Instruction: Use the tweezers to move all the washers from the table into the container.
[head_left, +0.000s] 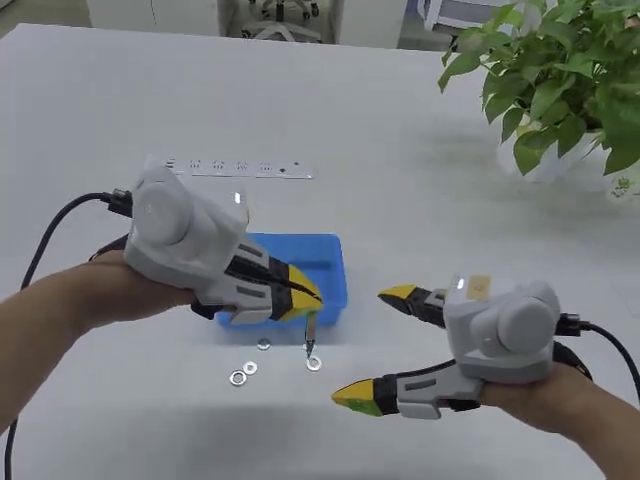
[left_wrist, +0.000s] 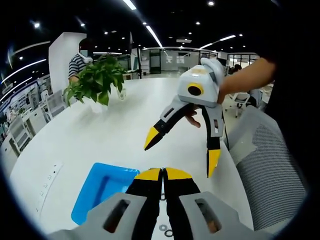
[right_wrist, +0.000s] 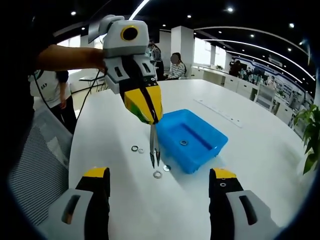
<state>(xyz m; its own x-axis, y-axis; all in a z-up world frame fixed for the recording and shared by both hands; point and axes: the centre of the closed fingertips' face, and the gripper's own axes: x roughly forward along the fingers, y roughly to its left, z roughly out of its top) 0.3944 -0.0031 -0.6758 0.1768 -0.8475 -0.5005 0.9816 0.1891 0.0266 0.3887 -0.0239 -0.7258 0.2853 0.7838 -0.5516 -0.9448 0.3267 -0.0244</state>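
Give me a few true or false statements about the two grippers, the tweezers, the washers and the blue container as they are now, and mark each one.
1. The left gripper is shut on the tweezers. True.
2. The right gripper is shut as well. False: its jaws stand wide apart and hold nothing.
3. A washer lies inside the blue container. True.
4. Every washer is already in the container. False: four washers lie on the table in front of it.
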